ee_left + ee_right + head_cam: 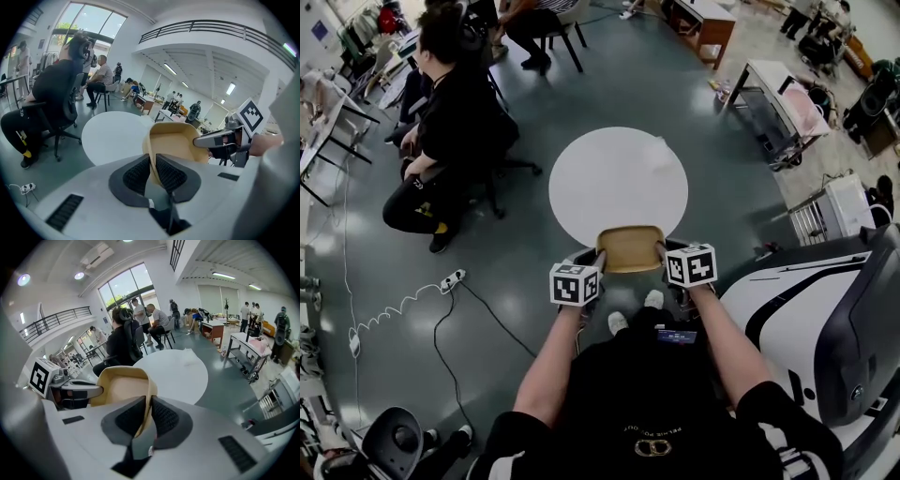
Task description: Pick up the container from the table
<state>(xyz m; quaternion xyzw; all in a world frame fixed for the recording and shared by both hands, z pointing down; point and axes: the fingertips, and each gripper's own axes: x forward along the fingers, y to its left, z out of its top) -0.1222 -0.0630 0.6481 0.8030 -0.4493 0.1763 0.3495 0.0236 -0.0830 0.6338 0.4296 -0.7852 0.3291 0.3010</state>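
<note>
Beyond the container [630,248], round white table [619,178], grey-green floor [581,103].

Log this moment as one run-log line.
left gripper: jaws shut on container, left wall | right gripper: jaws shut on right wall | container: upright, at near edge of round white table

The container [630,249] hides the near edge of the table [581,187]; far people [247,312] too small to tell.

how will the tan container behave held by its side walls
Probably light: the tan container is held only by thin walls pinched in the left gripper and right gripper. Likely somewhat flexible, since the pinched wall looks bowed. It appears empty, so tilting should spill nothing.
</note>
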